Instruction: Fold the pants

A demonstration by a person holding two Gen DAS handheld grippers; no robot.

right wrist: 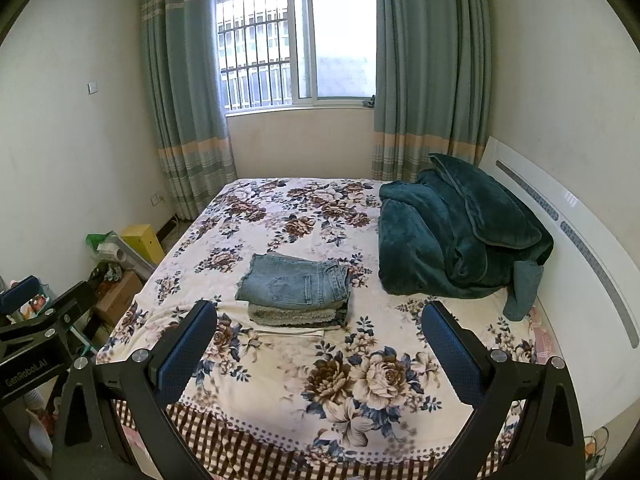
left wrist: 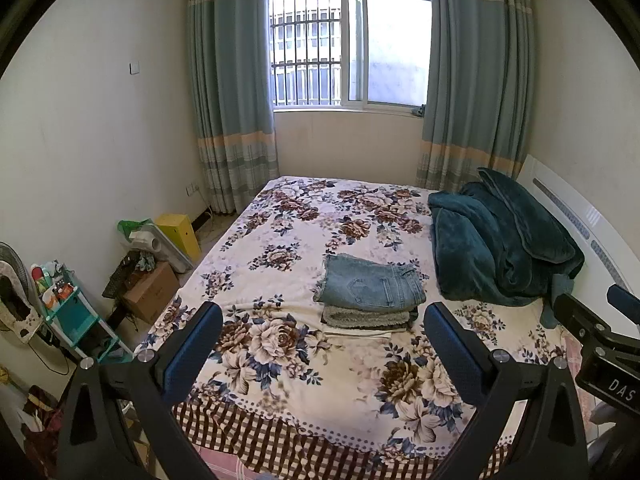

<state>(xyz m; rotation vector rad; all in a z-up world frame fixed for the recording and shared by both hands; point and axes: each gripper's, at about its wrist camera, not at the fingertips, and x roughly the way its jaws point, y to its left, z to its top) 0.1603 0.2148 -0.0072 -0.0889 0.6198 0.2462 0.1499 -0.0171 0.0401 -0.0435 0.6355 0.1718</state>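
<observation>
Clutter lines the floor to the left of the bed (left wrist: 280, 368): a teal shelf cart (left wrist: 76, 316), a cardboard box (left wrist: 150, 292) and a yellow box (left wrist: 180, 234) against the wall. Over the bed's near edge the left gripper (left wrist: 322, 354) hangs with its blue-padded fingers (left wrist: 188, 356) spread wide apart and nothing between them, well short of the clothes. On the floral bedspread, about midway across the bed, lie the folded jeans (left wrist: 370, 284), a neat blue denim rectangle with a back pocket facing up and the waistband toward the right; they sit on top of a grey fleecy garment (left wrist: 366, 316), itself folded, and a flat pale piece shows under that at the near side. The right wrist view shows the same stack, jeans (right wrist: 294, 282) on the grey layer (right wrist: 296, 314), lying beyond the right gripper (right wrist: 318, 352), whose fingers (right wrist: 452, 354) likewise stand wide apart and hold nothing above the bed's near edge. To the right of the stack, apart from it, a dark teal blanket (right wrist: 452, 236) is heaped against the white headboard (right wrist: 568, 248) on the bed's right side. Beyond the bed's far end, blue-green curtains (right wrist: 188, 100) frame a barred window (right wrist: 296, 44).
</observation>
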